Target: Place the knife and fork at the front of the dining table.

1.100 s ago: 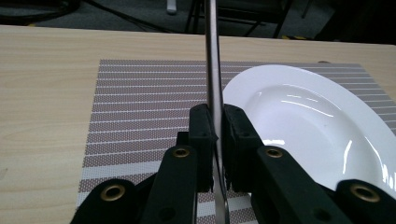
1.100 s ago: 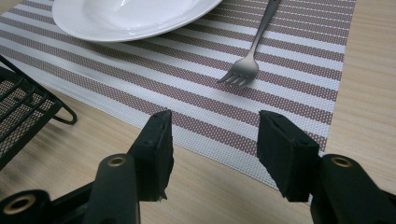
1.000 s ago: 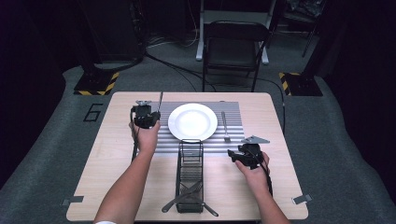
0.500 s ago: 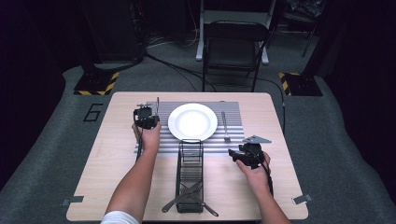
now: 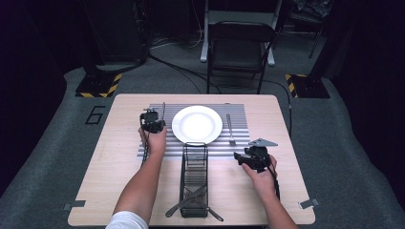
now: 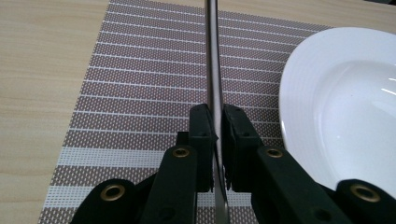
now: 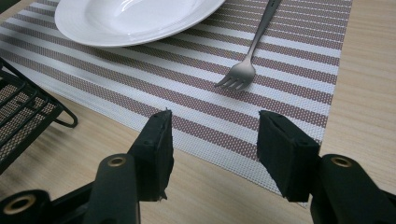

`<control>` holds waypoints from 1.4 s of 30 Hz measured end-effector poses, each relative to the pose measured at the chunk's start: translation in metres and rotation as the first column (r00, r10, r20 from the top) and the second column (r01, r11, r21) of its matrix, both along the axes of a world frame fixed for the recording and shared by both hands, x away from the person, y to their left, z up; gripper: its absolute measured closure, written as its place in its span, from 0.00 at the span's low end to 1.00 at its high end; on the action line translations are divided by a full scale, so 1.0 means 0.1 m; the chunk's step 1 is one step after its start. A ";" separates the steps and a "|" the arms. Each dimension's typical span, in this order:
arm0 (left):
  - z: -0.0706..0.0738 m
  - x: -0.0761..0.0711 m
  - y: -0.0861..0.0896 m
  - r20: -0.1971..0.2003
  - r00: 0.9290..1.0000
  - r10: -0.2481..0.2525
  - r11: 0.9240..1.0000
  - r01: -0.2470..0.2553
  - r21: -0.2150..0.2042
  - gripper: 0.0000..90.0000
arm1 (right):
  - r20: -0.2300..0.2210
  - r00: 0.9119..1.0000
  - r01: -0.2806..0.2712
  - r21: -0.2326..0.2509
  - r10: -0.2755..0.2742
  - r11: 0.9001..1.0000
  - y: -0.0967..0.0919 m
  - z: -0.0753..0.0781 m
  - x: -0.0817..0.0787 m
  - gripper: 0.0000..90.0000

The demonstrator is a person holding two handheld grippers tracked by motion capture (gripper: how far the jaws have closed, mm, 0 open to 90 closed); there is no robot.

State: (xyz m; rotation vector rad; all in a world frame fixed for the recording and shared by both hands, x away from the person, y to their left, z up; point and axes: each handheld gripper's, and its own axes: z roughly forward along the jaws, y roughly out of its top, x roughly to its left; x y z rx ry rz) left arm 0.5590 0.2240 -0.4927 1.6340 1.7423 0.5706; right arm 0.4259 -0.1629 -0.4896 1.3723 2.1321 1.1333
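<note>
Lowering toward the mat, the left claw is clamped on a knife and has come down from its earlier height, the blade now just left of the plate; judged a place-setting step nearly done, release pending. Rack at centre of the tabletop holds more cutlery. Fork lies right of the plate. Right claw stands apart, empty, unmoved

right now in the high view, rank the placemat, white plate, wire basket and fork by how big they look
1. placemat, the widest footprint
2. wire basket, long and narrow
3. white plate; its area is close to the basket's, so this order is unsure
4. fork, clearly smallest
</note>
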 end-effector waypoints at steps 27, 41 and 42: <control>-0.20 0.06 -0.05 -0.047 0.999 -0.026 1.000 0.027 0.013 0.91 | -0.008 1.000 0.003 0.004 -0.003 1.000 0.00 -0.01 0.02 0.50; -0.20 0.06 -0.04 -0.047 0.998 -0.036 0.999 0.035 -0.006 0.91 | -0.014 1.000 0.008 0.016 -0.008 1.000 -0.01 -0.01 0.02 0.50; -0.20 0.06 -0.03 -0.046 0.998 -0.036 0.999 0.035 -0.008 0.91 | -0.014 1.000 0.008 0.017 -0.008 1.000 -0.01 -0.01 0.02 0.50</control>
